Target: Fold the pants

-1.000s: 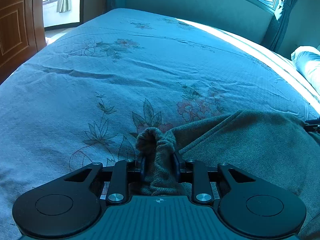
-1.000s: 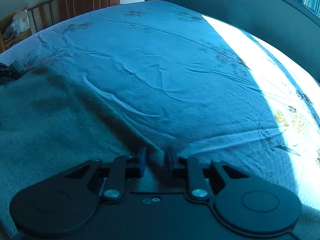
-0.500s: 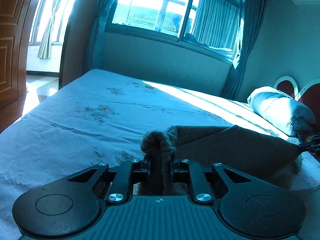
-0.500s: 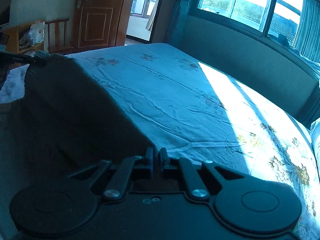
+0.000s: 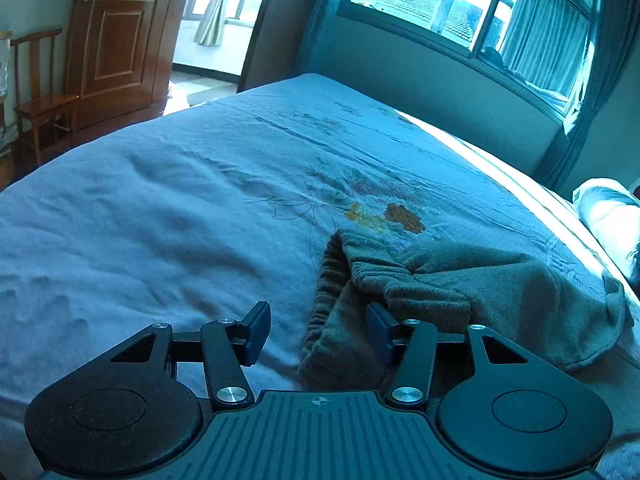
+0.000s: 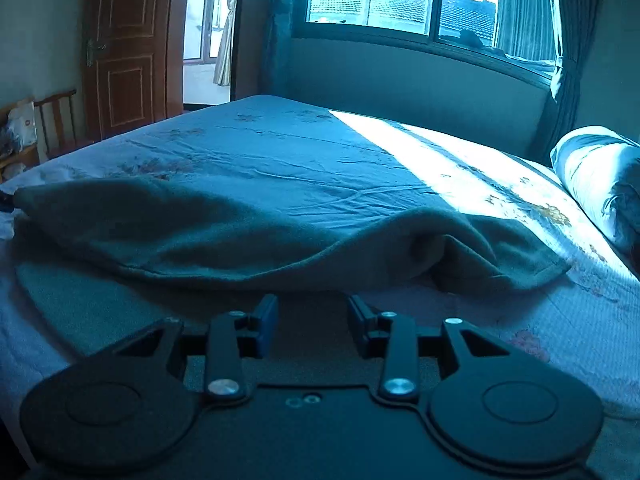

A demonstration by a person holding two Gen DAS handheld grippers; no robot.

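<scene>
Now, left claw (image 5: 316, 330): standing released, its jaws having just been opening; the elastic waistband of the grey-green fleece pants (image 5: 460, 280) is lying between the pads, brushing the right one, unpinched.
Right claw (image 6: 310, 318): also parted, jaws just been opening, nothing between them; the folded edge is sitting just beyond its tips.
Pants position: lying doubled over on the pale blue flower-printed bed sheet (image 5: 160, 220), near edge of the bed, upper layer draping loosely over the lower.
Fold quality: looking uneven, with a hump and a raised lip along the near edge in the right wrist view.
Risk: waistband is likely catching on the left claw's right pad, dragging the layer askew as it is pulling away.
Risk: bulging fleece is possibly springing back, so layers are misaligning.
</scene>
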